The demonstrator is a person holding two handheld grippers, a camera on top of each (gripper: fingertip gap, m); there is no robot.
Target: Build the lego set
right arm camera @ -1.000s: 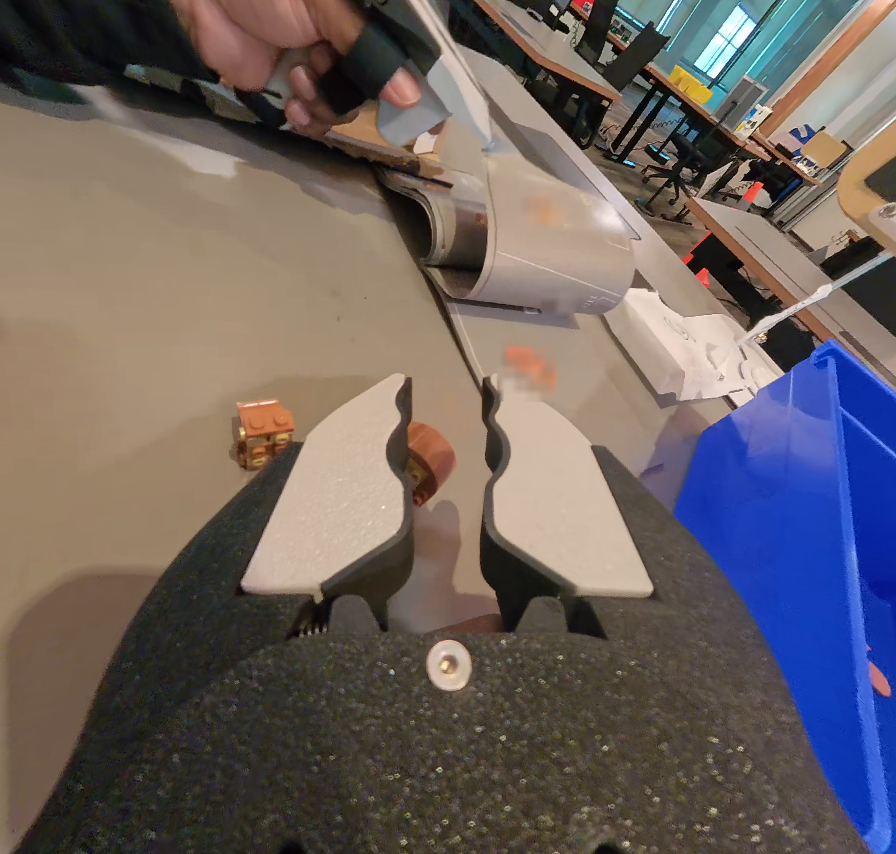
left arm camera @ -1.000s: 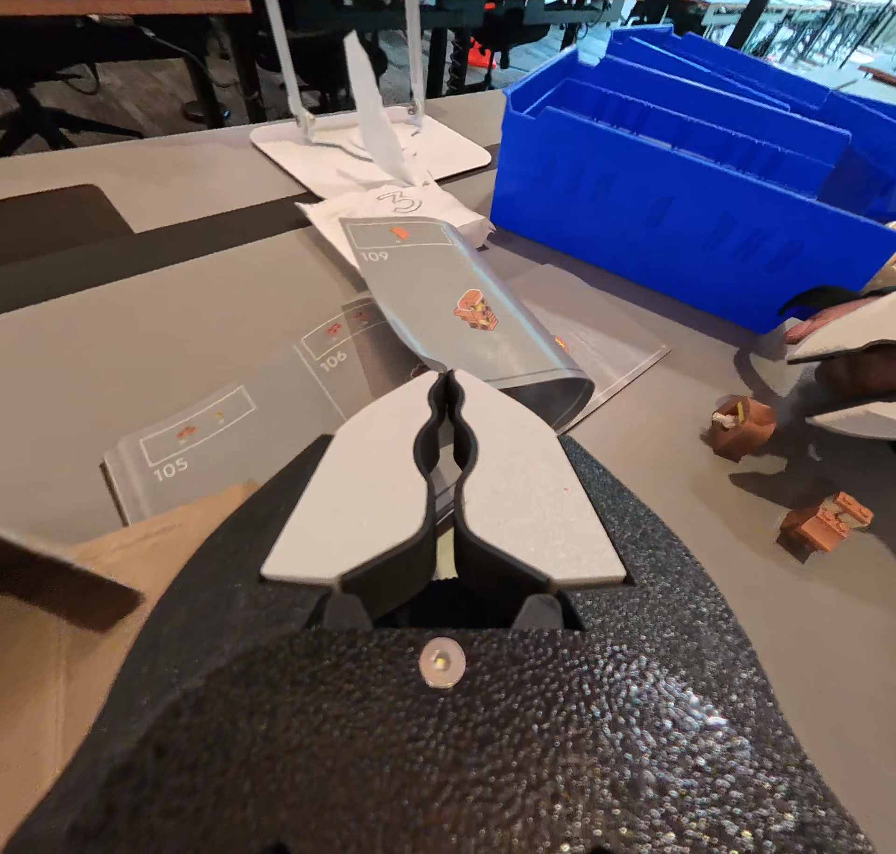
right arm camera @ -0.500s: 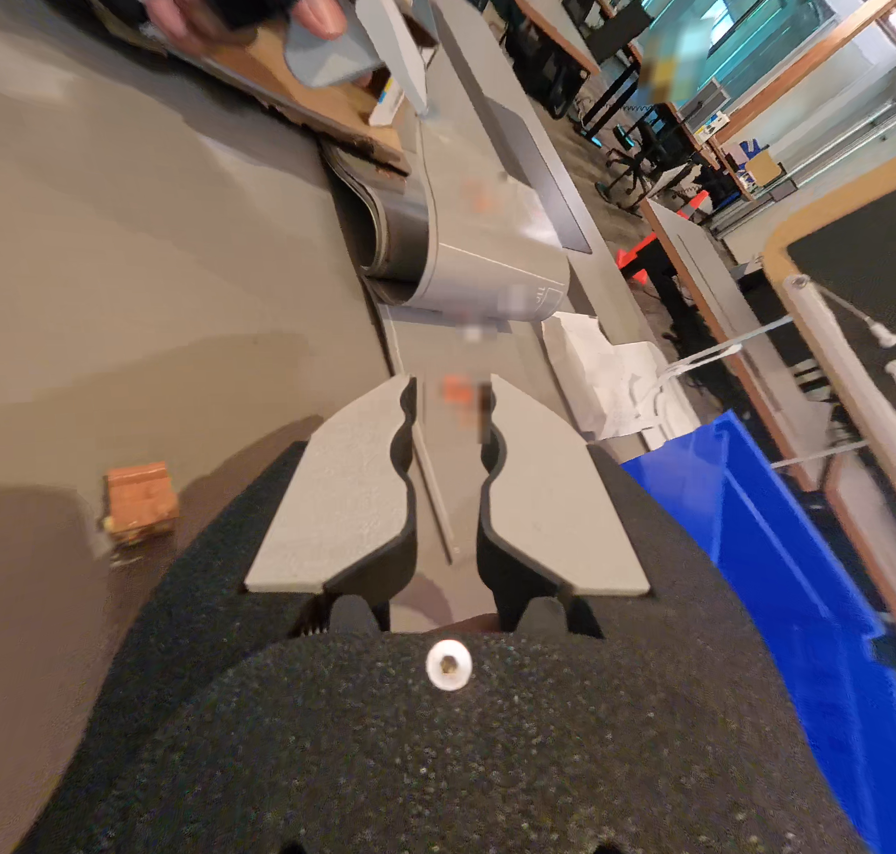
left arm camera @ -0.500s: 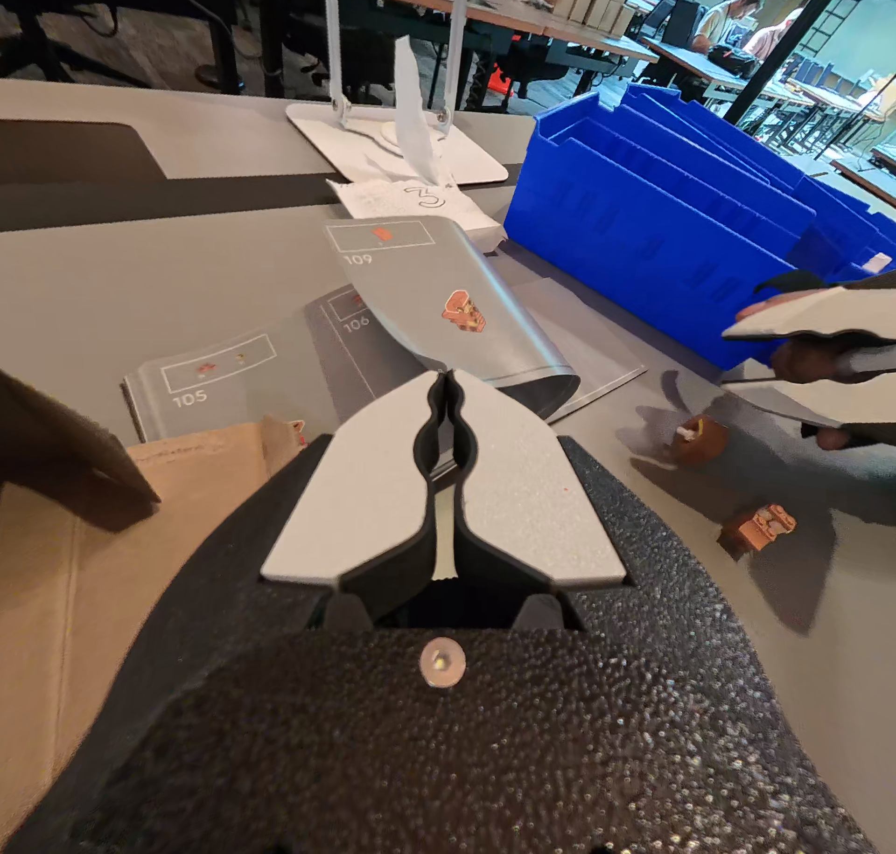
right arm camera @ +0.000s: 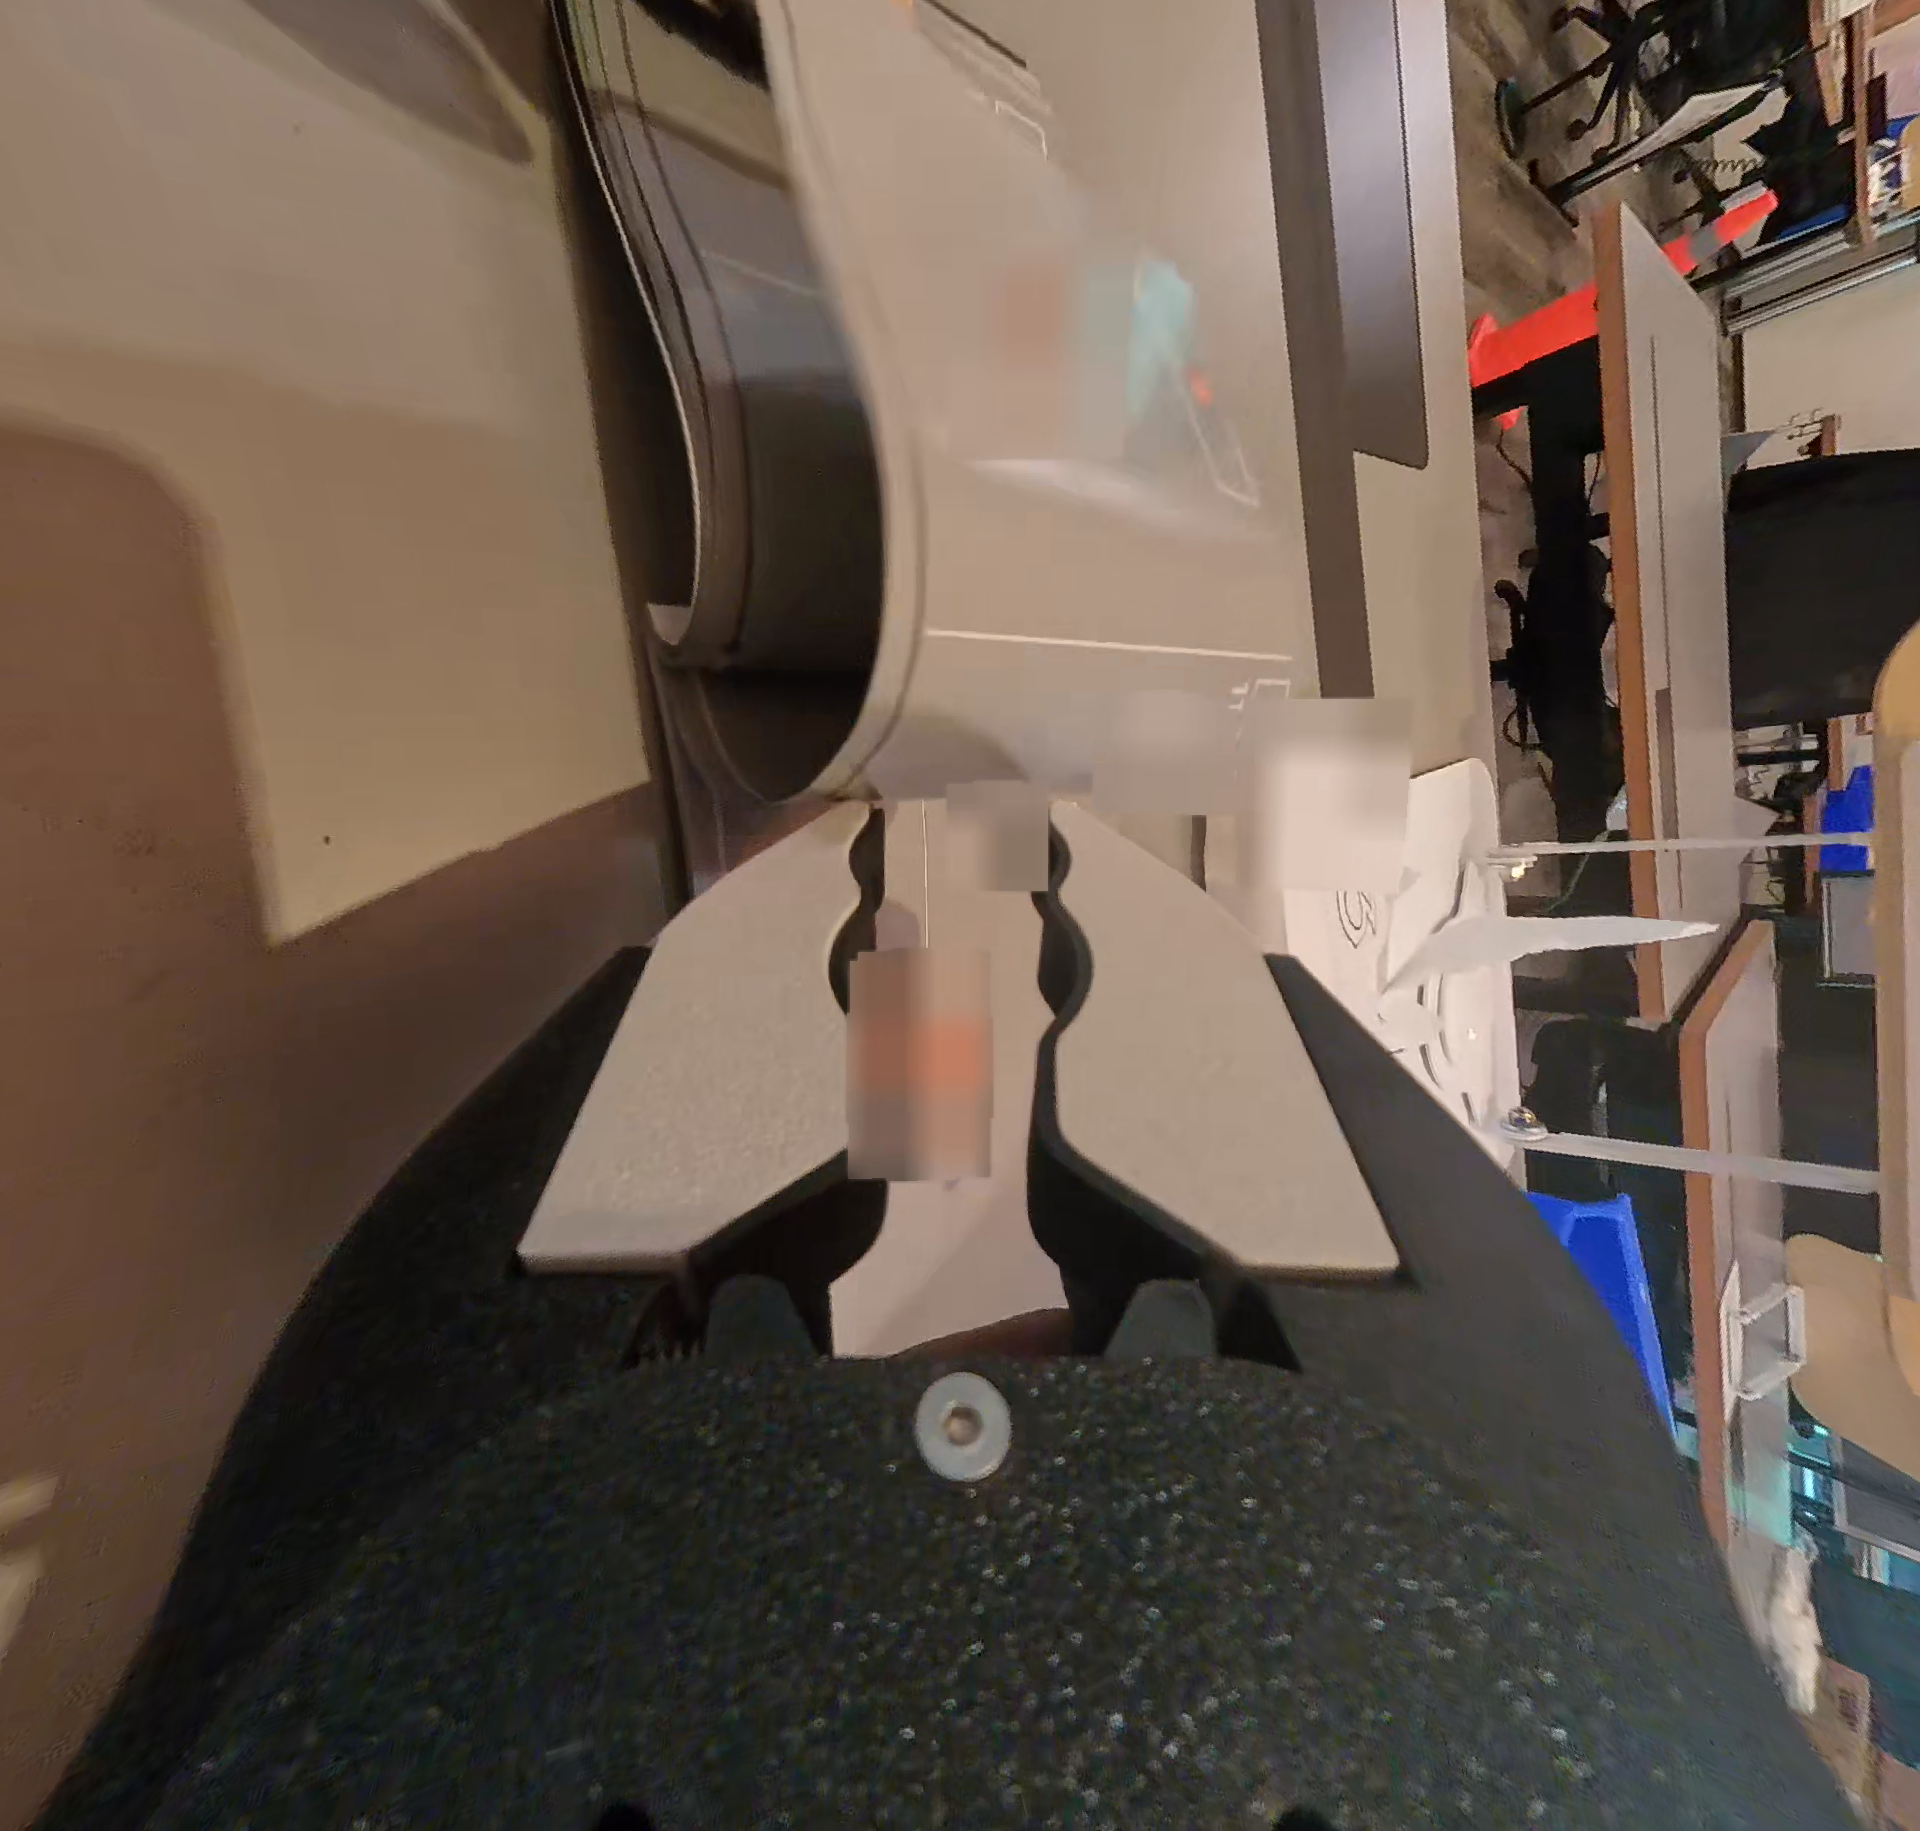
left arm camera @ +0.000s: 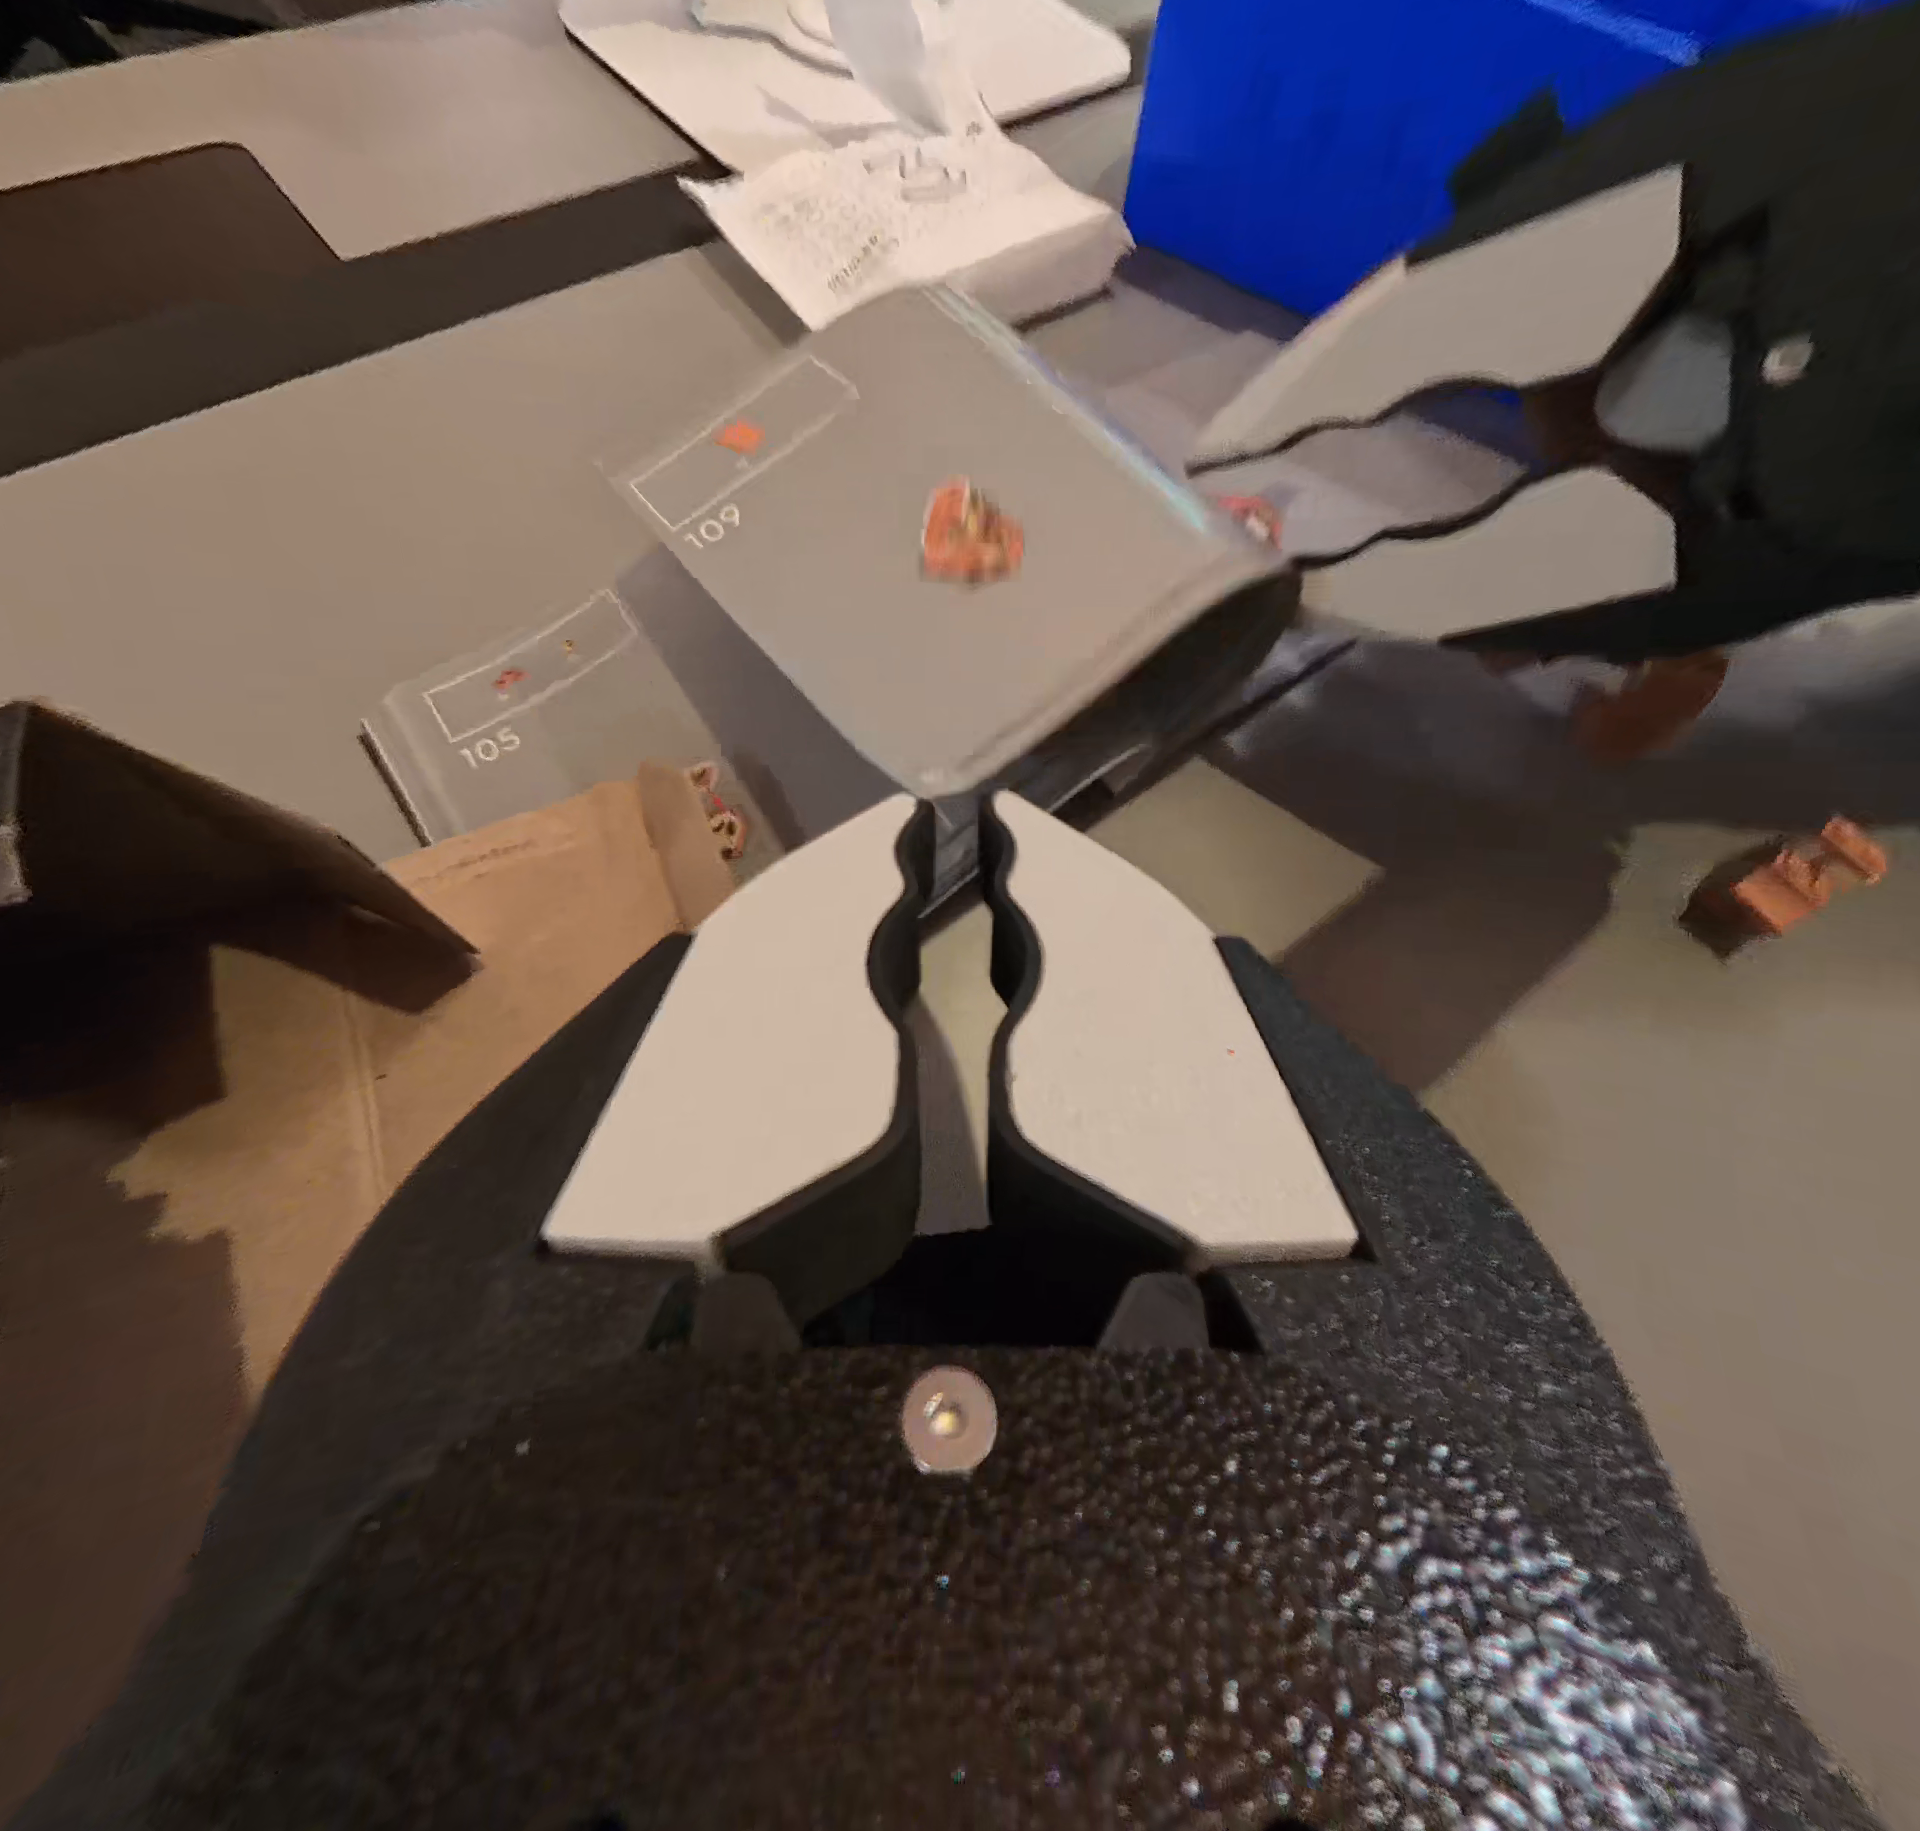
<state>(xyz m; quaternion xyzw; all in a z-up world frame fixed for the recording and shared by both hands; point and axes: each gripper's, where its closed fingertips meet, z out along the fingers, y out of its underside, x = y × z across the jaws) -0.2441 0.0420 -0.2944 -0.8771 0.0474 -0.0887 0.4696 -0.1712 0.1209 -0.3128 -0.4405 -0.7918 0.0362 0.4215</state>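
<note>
An open instruction booklet (left arm camera: 540, 711) lies on the grey table. One grey page (left arm camera: 935, 555) is lifted and curled over. My left gripper (left arm camera: 951, 815) sits right at that page's near corner. Its jaws stand slightly apart, and the corner rests just past the fingertips without being pinched. My right gripper (left arm camera: 1247, 508) is open, rolled on its side, with its fingertips at the page's curled fold. In the right wrist view the curl (right arm camera: 883, 534) is straight ahead of the right gripper (right arm camera: 971, 825), and nothing is between its pads.
A blue bin (left arm camera: 1351, 119) stands at the back right. A white paper bag (left arm camera: 914, 212) and a white stand base (left arm camera: 831, 25) are behind the booklet. A cardboard box (left arm camera: 416, 950) is at the left. Small brown brick pieces (left arm camera: 1787, 882) lie at the right. One gripper's finger ends stand about 11 cm off the other's.
My left jaws were shut on the page's corner and have now parted slightly, so the corner is loose. My right gripper moved from the brown bricks to the page's curl and rolled sideways.
</note>
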